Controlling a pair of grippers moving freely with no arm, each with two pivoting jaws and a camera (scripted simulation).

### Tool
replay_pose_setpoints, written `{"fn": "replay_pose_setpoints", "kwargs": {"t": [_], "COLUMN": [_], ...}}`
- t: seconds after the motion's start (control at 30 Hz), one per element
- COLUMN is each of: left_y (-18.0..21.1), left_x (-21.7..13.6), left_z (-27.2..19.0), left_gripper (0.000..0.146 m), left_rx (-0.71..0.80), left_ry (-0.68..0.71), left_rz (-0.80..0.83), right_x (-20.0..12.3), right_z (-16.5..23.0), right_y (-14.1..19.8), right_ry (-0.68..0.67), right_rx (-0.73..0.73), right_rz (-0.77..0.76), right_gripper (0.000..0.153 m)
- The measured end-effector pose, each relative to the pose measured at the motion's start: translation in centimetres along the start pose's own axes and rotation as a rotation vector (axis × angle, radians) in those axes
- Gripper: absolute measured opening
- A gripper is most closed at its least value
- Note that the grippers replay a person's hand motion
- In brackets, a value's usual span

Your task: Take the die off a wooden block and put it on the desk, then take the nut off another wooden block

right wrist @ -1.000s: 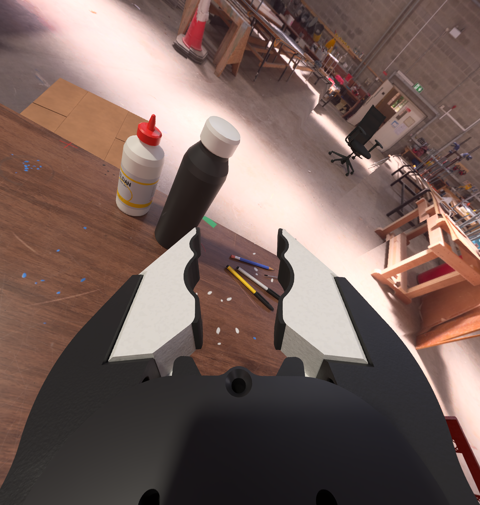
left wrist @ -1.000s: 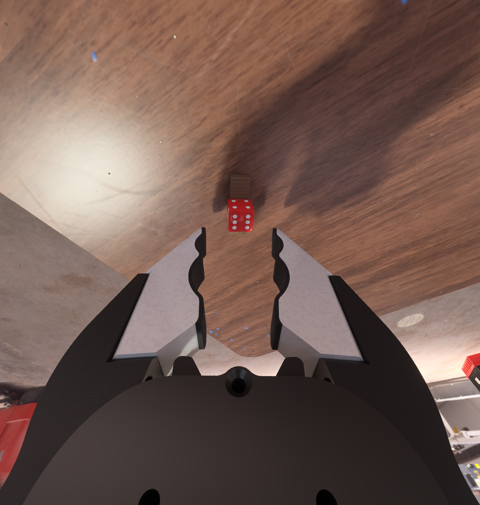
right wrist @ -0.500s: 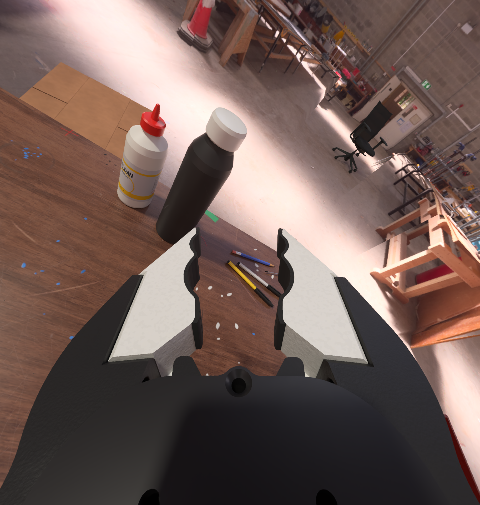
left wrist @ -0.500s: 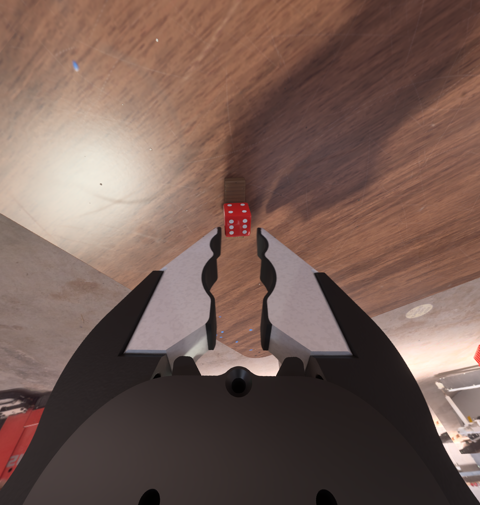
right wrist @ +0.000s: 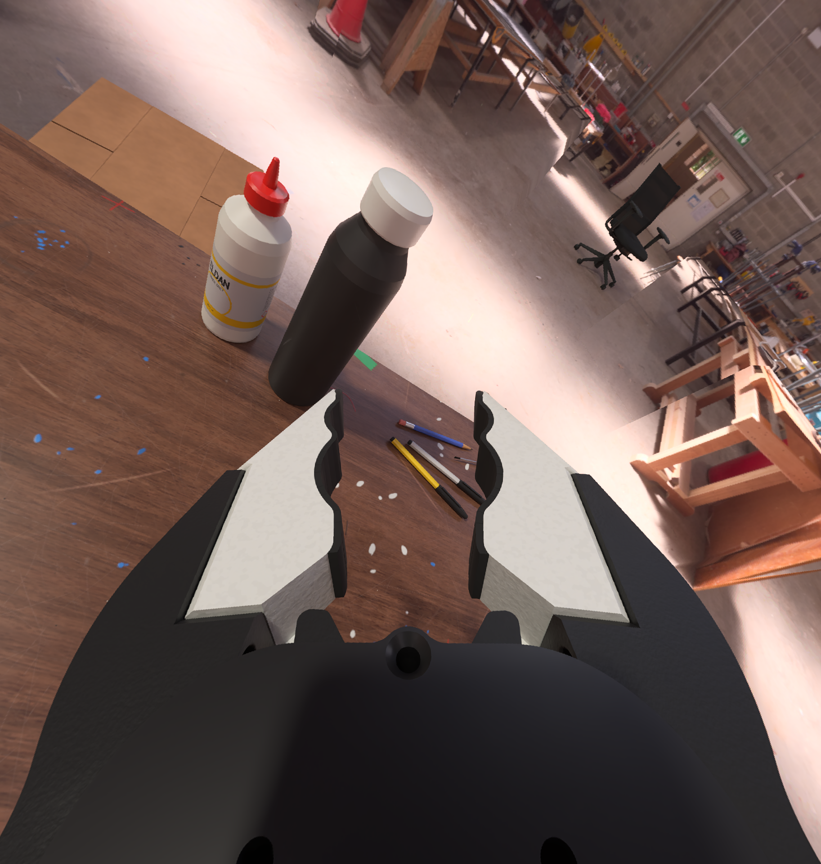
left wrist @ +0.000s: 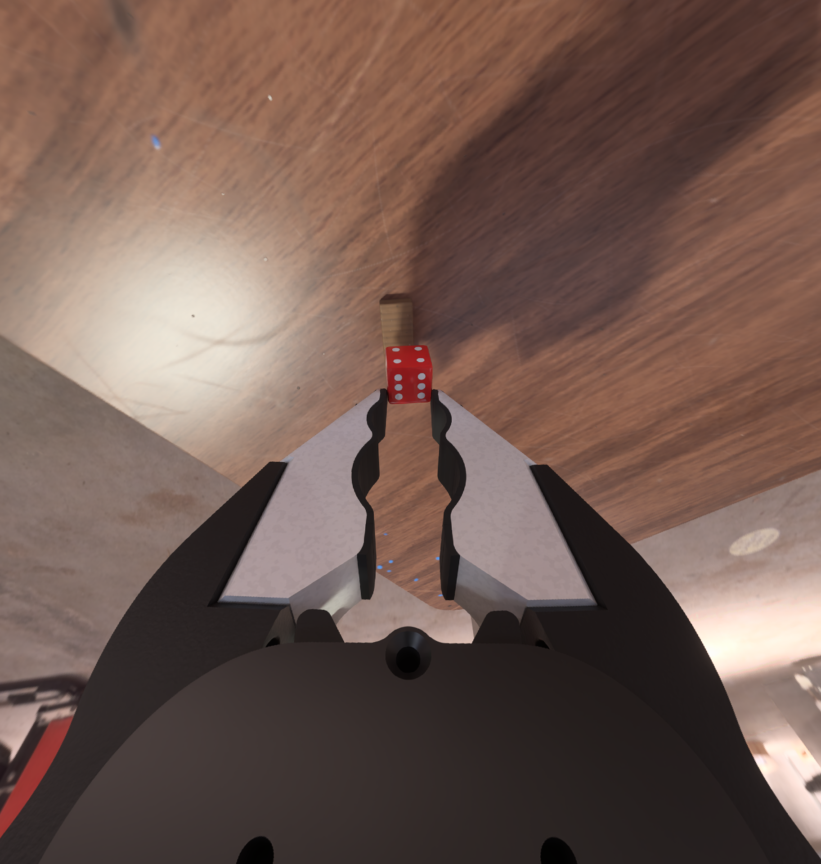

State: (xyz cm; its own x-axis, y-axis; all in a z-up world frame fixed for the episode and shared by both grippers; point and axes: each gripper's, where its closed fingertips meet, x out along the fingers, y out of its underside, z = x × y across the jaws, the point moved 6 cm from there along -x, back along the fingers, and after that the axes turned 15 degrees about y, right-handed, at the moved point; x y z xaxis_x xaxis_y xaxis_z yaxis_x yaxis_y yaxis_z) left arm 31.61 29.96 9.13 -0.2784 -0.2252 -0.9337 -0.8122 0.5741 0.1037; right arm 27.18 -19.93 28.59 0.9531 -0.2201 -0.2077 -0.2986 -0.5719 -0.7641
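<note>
1. My left claw (left wrist: pixel 408 397) is pinched onto the near end of the red die (left wrist: pixel 408 373); both fingertips (left wrist: pixel 379 401) touch its sides, so I am grasping the die at its very edge.
2. The die sits against the small wooden block (left wrist: pixel 396 319), which lies just beyond it on the brown worktop (left wrist: pixel 586 234). I cannot tell whether the die is lifted clear of the block.
3. My right claw (right wrist: pixel 407 406) is spread wide and grasps nothing; it hangs above the worktop (right wrist: pixel 95 374) near a far corner.
4. Between and just beyond its fingers lie a blue pencil (right wrist: pixel 434 434), a yellow pen (right wrist: pixel 424 474) and a white pen (right wrist: pixel 443 470), close together, among white paint specks.
5. Left of those stands a black bottle (right wrist: pixel 347 290) with a white cap, and just beside it, farther left, a white glue bottle (right wrist: pixel 247 266) with a red nozzle.
6. The nut and its block are not in either view.
</note>
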Motion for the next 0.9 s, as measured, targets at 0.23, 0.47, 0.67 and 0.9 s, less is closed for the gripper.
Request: {"fn": "replay_pose_setpoints", "kwargs": {"t": [0.23,0.47,0.67,0.9], "left_y": [0.8,-5.0,-11.2,-12.6], "left_x": [-6.7,-3.7,4.7,8.5], "left_z": [-7.3,-22.9,-25.0,-24.0], "left_gripper": [0.018,0.018,0.018,0.018], "left_rx": [0.243,0.781,0.800,0.745], "left_ry": [0.051,0.084,-0.045,-0.002], "left_rz": [-0.331,-0.374,-0.276,-0.183], "right_x": [0.0,0.0,0.3,1.0], "right_z": [0.1,0.7,1.2,1.3], "right_y": [0.0,0.0,0.1,0.7], "right_ry": [-0.002,-0.022,-0.041,-0.059], "right_rx": [-0.003,-0.029,-0.044,-0.030], "right_rz": [0.007,0.015,0.025,0.060], "right_gripper": [0.056,0.056,0.058,0.058]}}
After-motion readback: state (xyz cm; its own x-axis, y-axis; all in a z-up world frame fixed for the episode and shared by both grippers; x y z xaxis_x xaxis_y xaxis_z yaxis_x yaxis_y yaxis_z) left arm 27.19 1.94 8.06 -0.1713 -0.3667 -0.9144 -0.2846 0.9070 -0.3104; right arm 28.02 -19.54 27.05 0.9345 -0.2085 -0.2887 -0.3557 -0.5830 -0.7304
